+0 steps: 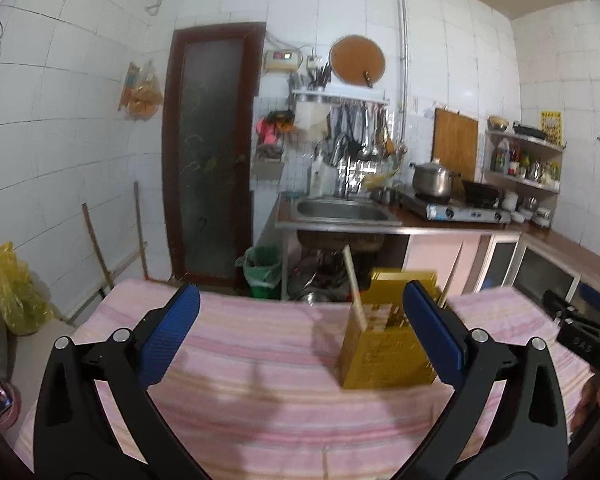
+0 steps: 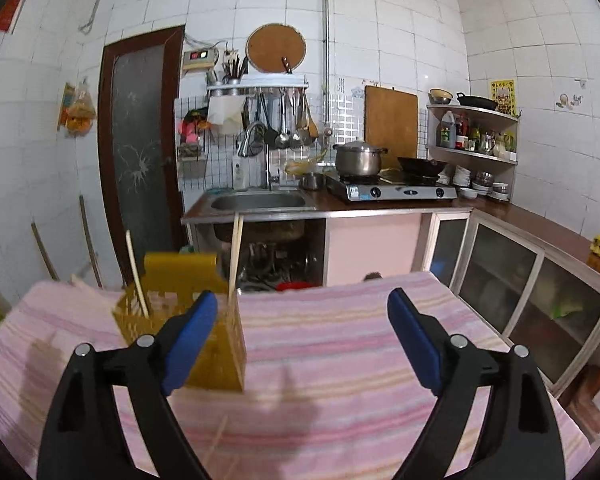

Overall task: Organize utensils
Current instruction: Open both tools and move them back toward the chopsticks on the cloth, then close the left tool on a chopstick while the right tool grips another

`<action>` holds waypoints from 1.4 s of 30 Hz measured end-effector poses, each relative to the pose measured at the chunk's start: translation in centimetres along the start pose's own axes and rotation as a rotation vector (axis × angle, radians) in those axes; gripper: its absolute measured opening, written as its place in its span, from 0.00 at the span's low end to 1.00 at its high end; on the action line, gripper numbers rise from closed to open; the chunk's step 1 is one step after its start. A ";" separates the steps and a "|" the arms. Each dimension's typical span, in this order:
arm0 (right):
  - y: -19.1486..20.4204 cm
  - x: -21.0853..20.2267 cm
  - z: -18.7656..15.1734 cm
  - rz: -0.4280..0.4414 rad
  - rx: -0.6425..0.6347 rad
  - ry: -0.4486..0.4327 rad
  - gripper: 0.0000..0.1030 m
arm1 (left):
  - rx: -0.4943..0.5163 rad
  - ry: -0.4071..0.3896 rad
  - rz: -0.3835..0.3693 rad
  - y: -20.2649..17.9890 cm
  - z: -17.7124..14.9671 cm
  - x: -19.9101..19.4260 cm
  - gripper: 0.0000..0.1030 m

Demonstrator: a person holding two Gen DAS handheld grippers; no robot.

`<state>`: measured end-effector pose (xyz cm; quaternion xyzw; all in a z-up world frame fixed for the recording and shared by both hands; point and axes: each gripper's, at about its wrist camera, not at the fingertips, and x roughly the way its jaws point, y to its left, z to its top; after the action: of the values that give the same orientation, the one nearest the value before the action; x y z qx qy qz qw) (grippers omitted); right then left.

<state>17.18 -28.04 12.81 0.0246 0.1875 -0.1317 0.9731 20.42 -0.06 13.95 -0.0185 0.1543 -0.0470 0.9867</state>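
Both jaws are held wide apart, empty; chopsticks [image 2: 234, 256] already stand in yellow holder [image 1: 384, 348] (slightly blurred) on striped counter [image 2: 340, 320]; remaining utensils should be gripped mid-shaft, dropped in vertically

A soft, matt pink striped cloth [image 2: 340, 320] covers the table, on which a yellow translucent plastic holder [image 1: 384, 352] keeps pale wooden chopsticks [image 1: 354, 288], while at twelve o'clock a steel sink [image 2: 258, 201] looks dull-glossy.
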 end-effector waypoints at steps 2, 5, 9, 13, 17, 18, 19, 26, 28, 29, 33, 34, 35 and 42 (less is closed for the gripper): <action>0.1 -0.6 -1.2 0.000 0.001 0.017 0.84 | 0.019 0.032 0.004 0.6 -1.5 -0.2 0.95; 0.3 -0.7 -3.2 0.000 0.007 0.062 0.84 | 0.024 0.058 0.026 1.2 -3.2 -0.1 0.95; 0.9 -0.4 -5.7 0.005 0.002 0.123 0.84 | 0.001 0.124 0.042 2.5 -5.9 0.7 0.95; 1.3 -0.1 -8.3 0.006 0.008 0.178 0.84 | 0.006 0.174 0.056 3.0 -8.3 1.5 0.95; 1.7 0.6 -10.4 -0.003 -0.001 0.226 0.84 | 0.021 0.221 0.060 3.3 -10.3 2.2 0.95; 1.9 0.7 -10.7 -0.007 -0.002 0.233 0.84 | 0.026 0.229 0.061 3.3 -10.8 2.3 0.95; 1.9 0.9 -11.0 -0.011 -0.004 0.242 0.84 | 0.031 0.235 0.063 3.3 -11.2 2.5 0.95; 2.9 2.4 -13.1 -0.029 -0.034 0.317 0.84 | 0.032 0.312 0.066 3.6 -13.5 4.6 0.95; 3.0 2.9 -13.3 -0.035 -0.033 0.338 0.84 | 0.021 0.345 0.052 3.5 -13.9 5.4 0.95; 3.0 3.2 -13.4 -0.033 -0.028 0.348 0.84 | 0.018 0.360 0.046 3.4 -14.2 5.7 0.95; 3.3 4.4 -13.7 -0.029 -0.003 0.407 0.84 | 0.000 0.425 0.011 2.6 -15.0 7.0 0.95; 3.5 4.9 -13.9 -0.022 0.007 0.428 0.84 | -0.003 0.445 -0.002 2.2 -15.3 7.3 0.95; 3.7 5.2 -14.0 -0.019 0.012 0.444 0.84 | -0.004 0.464 -0.013 2.0 -15.5 7.7 0.95; 5.7 6.4 -15.1 -0.030 -0.022 0.527 0.70 | 0.029 0.553 -0.028 0.1 -17.2 9.1 0.95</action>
<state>18.96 -22.67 -3.62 0.0447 0.4363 -0.1330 0.8888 23.82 -1.19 -5.16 0.0070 0.4170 -0.0659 0.9065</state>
